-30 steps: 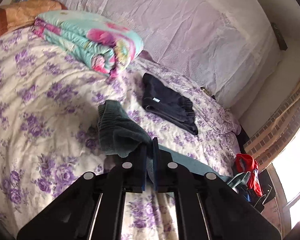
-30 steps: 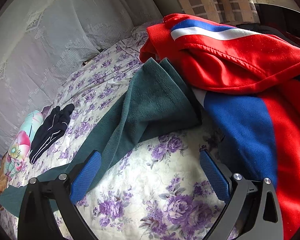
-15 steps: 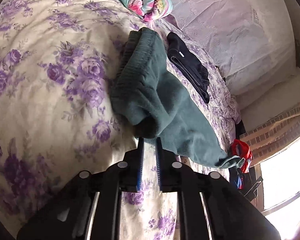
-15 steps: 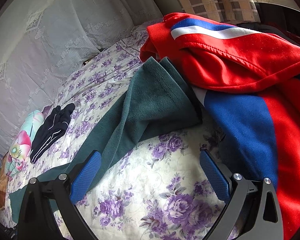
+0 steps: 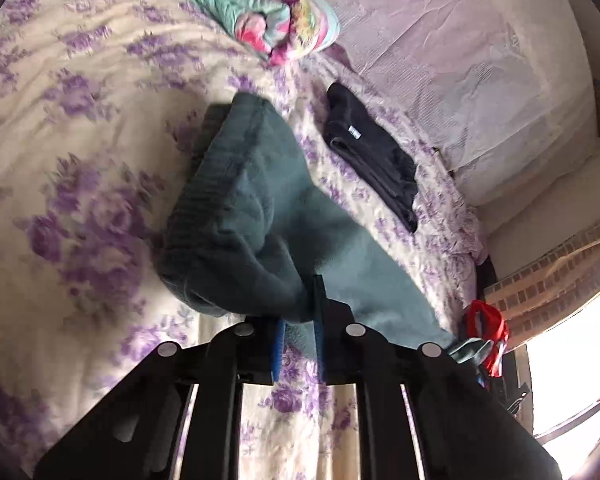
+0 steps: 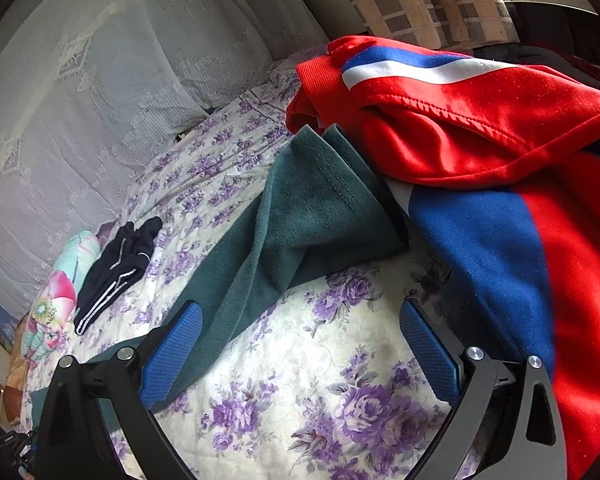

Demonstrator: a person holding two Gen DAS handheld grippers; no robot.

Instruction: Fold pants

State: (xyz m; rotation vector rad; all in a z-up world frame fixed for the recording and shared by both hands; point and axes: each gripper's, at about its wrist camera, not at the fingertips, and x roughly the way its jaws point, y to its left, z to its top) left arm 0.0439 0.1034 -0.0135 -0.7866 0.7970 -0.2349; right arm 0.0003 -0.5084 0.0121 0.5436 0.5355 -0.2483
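Green pants [image 5: 256,216] lie stretched lengthwise on the bed [image 5: 80,184], on a purple-flowered cover. Fleecy fabric, ribbed waistband bunched up and folded over at the left claw's end; leg hems flat at the far end, tucked just under a red-and-blue jacket [image 6: 500,168].

Left claw [image 5: 298,320]: jaws nearly together and closing, with a fold of the waistband end between them; pads pinch the cloth. That view is motion-blurred.

Right claw [image 6: 300,344]: jaws wide apart, nothing between them, hovering above bare bed cover beside the pant leg [image 6: 300,216].

Left view only: waistband end, a rolled floral quilt [image 5: 260,12] up close, and the label on the folded dark garment [image 5: 372,156]. Right view only: stitched leg hems, the jacket's white stripe, and white stripes on the dark garment.
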